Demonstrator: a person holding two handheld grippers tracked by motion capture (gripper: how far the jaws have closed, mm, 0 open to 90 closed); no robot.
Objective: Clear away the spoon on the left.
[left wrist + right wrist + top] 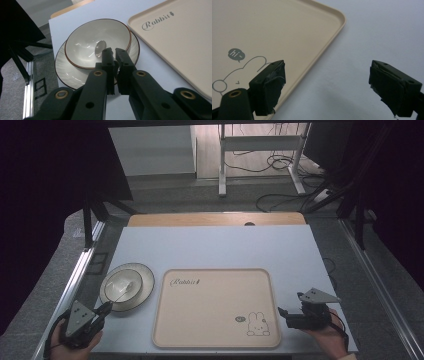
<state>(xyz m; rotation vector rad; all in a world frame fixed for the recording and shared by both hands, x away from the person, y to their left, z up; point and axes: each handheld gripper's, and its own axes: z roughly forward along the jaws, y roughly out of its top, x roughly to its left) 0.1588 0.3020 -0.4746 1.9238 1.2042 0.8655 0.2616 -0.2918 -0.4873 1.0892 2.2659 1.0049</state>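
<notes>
The left tongs [112, 51] are seen closed, the jaws brought almost together at the near rim of the bowl [85, 43]. A thin pale piece lies between the pads, apparently the handle of the spoon [100, 47], though the grip itself cannot be made out for certain. The spoon's head rests inside the bowl, at about 11 o'clock from the jaw tips. The bowl stands on a ribbed plate [67, 72], near the bench's left edge. In the high view the left tongs [106, 308] lie at 7 o'clock of the plate [145, 287].

The right tongs [325, 85] are held wide open with nothing between the jaws, over the bench [372, 30], beside the right edge of the beige tray [274, 27].
</notes>
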